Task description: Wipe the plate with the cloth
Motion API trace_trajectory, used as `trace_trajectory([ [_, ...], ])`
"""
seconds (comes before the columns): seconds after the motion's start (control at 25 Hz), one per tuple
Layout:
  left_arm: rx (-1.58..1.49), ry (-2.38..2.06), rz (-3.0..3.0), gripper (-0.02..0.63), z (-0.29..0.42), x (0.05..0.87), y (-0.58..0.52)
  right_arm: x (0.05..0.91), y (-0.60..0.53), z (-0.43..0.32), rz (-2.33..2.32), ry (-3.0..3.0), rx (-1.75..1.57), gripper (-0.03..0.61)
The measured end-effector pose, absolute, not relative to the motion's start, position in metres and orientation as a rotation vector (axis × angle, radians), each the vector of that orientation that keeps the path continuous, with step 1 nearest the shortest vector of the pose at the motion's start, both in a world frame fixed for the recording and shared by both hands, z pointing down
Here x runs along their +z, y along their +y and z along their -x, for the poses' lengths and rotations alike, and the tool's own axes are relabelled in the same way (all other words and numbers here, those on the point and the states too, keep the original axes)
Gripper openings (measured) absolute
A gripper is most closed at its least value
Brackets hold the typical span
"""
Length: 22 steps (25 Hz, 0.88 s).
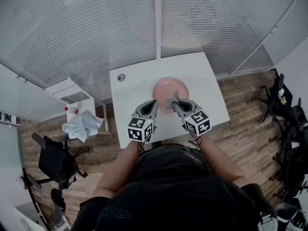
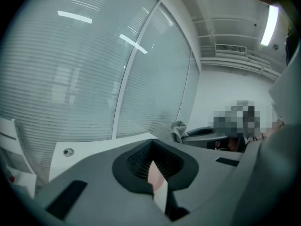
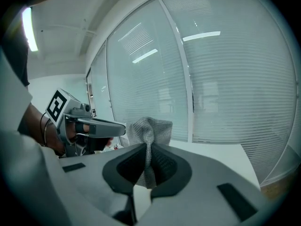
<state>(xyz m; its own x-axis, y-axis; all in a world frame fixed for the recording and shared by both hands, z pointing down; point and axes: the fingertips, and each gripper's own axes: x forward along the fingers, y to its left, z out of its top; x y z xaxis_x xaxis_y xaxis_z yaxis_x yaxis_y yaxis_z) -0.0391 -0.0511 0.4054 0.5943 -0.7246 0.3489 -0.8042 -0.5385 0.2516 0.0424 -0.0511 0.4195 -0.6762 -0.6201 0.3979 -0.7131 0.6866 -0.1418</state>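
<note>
A round pink plate [image 1: 166, 86] lies flat on the white table [image 1: 202, 81]. My right gripper [image 1: 174, 100] hangs over the plate's near edge, shut on a grey mesh cloth [image 1: 171, 101]. In the right gripper view the cloth [image 3: 149, 128] stands up from between the closed pads of that gripper [image 3: 148, 152]. My left gripper [image 1: 153, 101] is beside it at the plate's near-left edge, shut with nothing in it. In the left gripper view, that gripper [image 2: 153, 154] shows only a sliver of pink and white through the slit behind its pads. The cloth [image 2: 178, 130] shows further right.
A frosted glass wall with blinds [image 1: 96, 28] runs behind the table. A round cable hole [image 1: 121, 77] sits at the table's far left corner. A low white cabinet [image 1: 79, 107] with a crumpled pale cloth [image 1: 82, 125] stands left; office chairs [image 1: 53, 162] flank both sides.
</note>
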Motion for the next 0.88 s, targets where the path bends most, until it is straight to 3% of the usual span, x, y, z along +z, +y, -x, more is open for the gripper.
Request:
trace_trajectory([
  [0.48,0.18,-1.261,-2.428,0.015,-0.062,0.38,0.005,0.389,0.011,-0.129,-1.016,-2.704,0.359,0.037],
  [0.88,0.141,-1.391,-2.385,0.015,-0.073,0.363,0.066,0.384,0.067,-0.154,-0.95,-2.768,0.353,0.037],
])
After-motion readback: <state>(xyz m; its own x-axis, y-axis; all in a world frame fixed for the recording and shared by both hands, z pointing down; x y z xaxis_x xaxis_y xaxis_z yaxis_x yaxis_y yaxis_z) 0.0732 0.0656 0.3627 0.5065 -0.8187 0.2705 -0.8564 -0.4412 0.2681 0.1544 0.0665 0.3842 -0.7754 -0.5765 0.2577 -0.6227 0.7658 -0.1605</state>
